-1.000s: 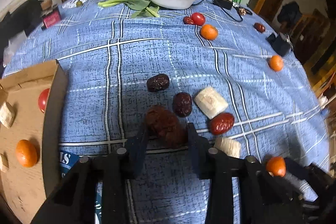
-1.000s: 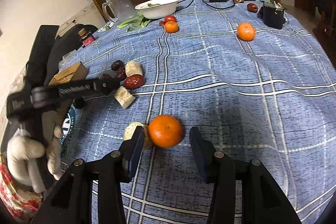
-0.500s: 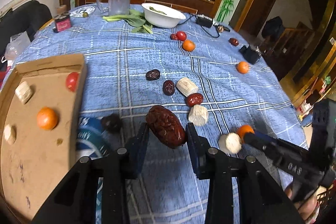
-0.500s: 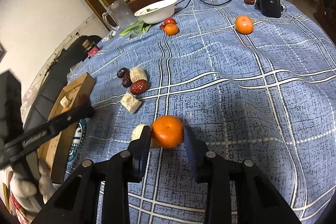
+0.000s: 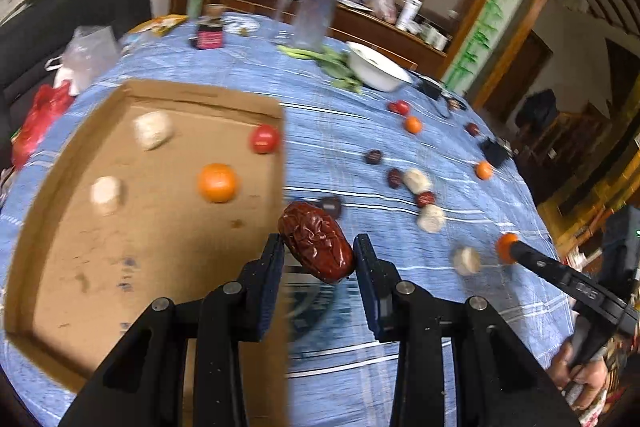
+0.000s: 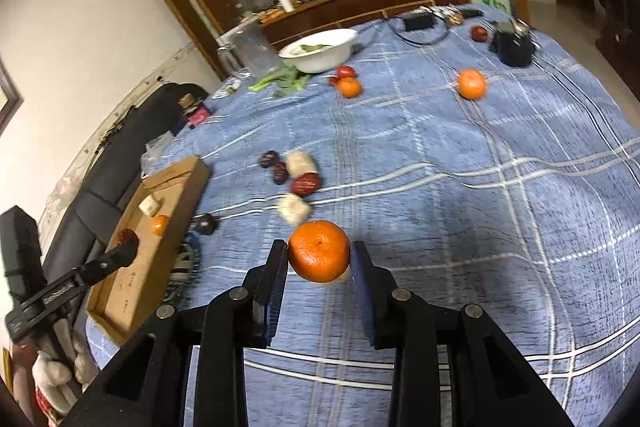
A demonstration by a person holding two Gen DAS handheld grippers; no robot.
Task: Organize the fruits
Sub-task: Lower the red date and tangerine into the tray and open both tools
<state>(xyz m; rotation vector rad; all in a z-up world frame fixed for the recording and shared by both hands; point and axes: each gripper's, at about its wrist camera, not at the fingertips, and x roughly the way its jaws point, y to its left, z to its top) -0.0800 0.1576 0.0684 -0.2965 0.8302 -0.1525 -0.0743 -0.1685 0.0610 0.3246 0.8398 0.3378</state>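
Note:
My left gripper (image 5: pixel 319 242) is shut on a wrinkled dark red date (image 5: pixel 316 247), lifted above the right edge of the cardboard tray (image 5: pixel 120 247). In the tray lie a mandarin (image 5: pixel 217 182), a tomato (image 5: pixel 264 139) and two white chunks (image 5: pixel 152 129). My right gripper (image 6: pixel 319 247) is shut on a mandarin (image 6: pixel 319 255), held a little above the blue checked tablecloth (image 6: pixel 480 211). The right wrist view shows the left gripper (image 6: pixel 127 239) with its date over the tray (image 6: pixel 188 187).
Loose dates (image 6: pixel 305 183), white chunks (image 6: pixel 295 207) and mandarins (image 6: pixel 472 83) lie scattered on the cloth. A white bowl (image 6: pixel 320 51), greens, a glass jug (image 6: pixel 256 51) and a black device (image 6: pixel 513 47) stand at the far side. A dark sofa (image 6: pixel 100 195) borders the table's left.
My left gripper carried the date up and left, from the cluster of dates to the tray's edge. My right gripper closed on the mandarin and lifted it off the cloth.

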